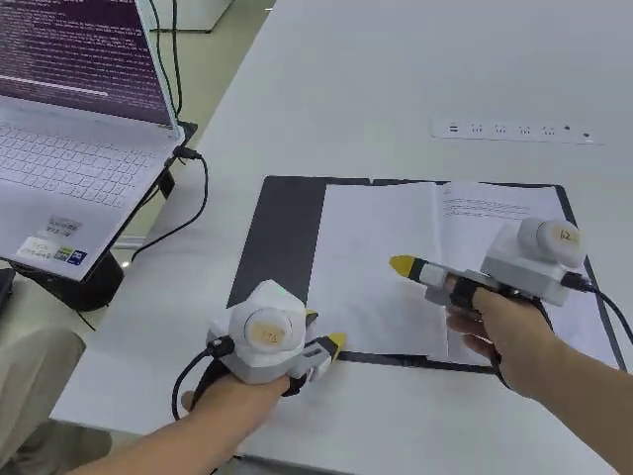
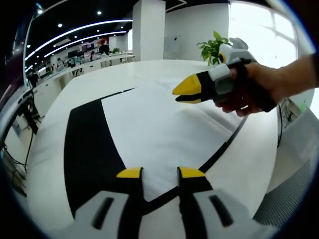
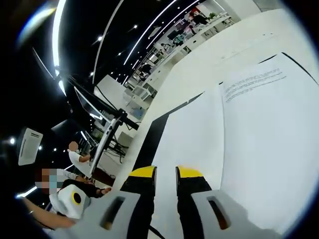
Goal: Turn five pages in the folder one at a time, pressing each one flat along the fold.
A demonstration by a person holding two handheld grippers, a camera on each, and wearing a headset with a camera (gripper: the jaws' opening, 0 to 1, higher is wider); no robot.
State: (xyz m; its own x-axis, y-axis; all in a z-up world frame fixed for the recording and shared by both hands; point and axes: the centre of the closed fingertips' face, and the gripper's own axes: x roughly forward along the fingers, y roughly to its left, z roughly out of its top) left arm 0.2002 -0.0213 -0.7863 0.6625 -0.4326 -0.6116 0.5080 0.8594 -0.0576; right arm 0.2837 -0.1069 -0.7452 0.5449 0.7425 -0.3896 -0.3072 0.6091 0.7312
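since the folder (image 1: 282, 237) lies open and flat on the white desk (image 1: 396, 79), between our two claws, we judge its black cover stiff enough to sit firm, while the sheets inside are light, thin and floppy, easy to crease or to lift two at once. the left page (image 1: 376, 267) and the right page (image 1: 465, 233) meet at the fold (image 1: 438, 237). we would take a sheet at its free outer edge or lower corner with a light pinch, well away from the fold, and carry it over in an arc so that it does not buckle. the paper looks smooth, so a tip should slide easily when pressing along the fold.

the left claw (image 2: 160, 173) stands moderately wide with nothing between its jaws, at the folder's near edge by the left page's lower corner. whether it touches we cannot tell. the right claw (image 1: 402, 265) is narrow, its yellow tips nearly together, holding nothing, over the left page just beside the fold.

as for writing, a few printed lines sit at the top of the right page, too small to read. the laptop (image 1: 69, 148) to the left shows rows of text on a purple screen and stickers by its keyboard, none legible. the power strip (image 1: 514, 131) farther back bears no mark we can make out.
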